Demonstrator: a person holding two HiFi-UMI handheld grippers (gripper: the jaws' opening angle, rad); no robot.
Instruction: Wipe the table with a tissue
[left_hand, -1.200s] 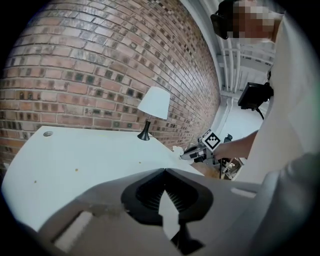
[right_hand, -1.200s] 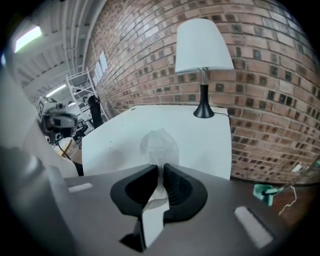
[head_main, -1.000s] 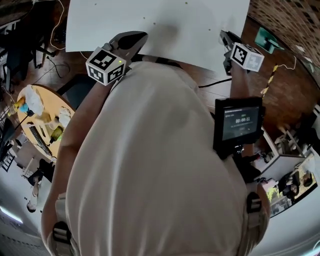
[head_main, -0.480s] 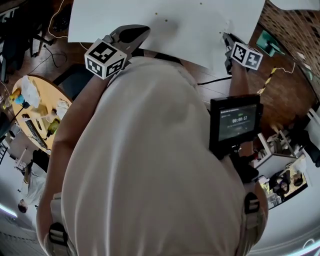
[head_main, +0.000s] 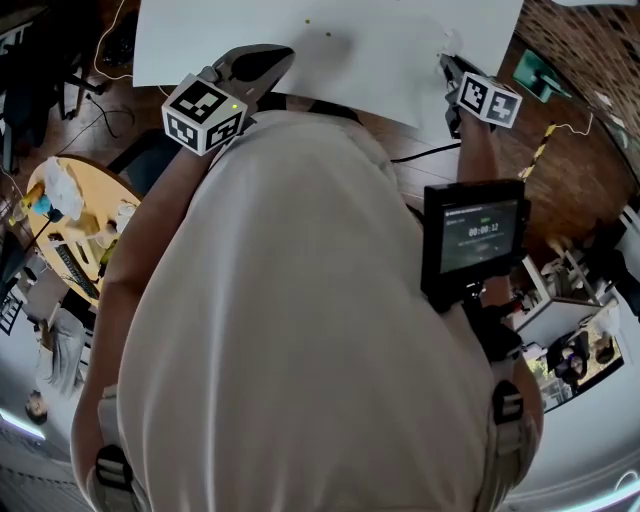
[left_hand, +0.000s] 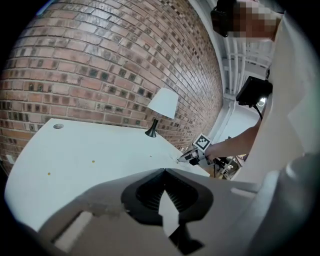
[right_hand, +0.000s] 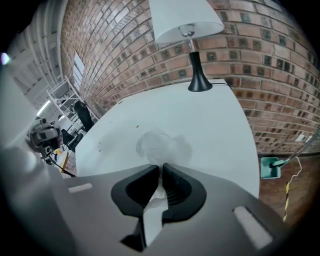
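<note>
Head view looks steeply down; gripper views share the white table.

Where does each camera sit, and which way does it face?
Head view: on the head, facing steeply down at the table; shirt, left gripper, right gripper show.
Left gripper view: on the left gripper, facing across the table; its shut jaws show.
Right gripper view: on the right gripper, facing the tissue in its jaws.
Shared: both gripper views show the lamp.

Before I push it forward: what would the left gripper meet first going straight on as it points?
Most likely the table, probably short of the lamp; the left gripper aims slightly down at it. Depth is hard to judge.
</note>
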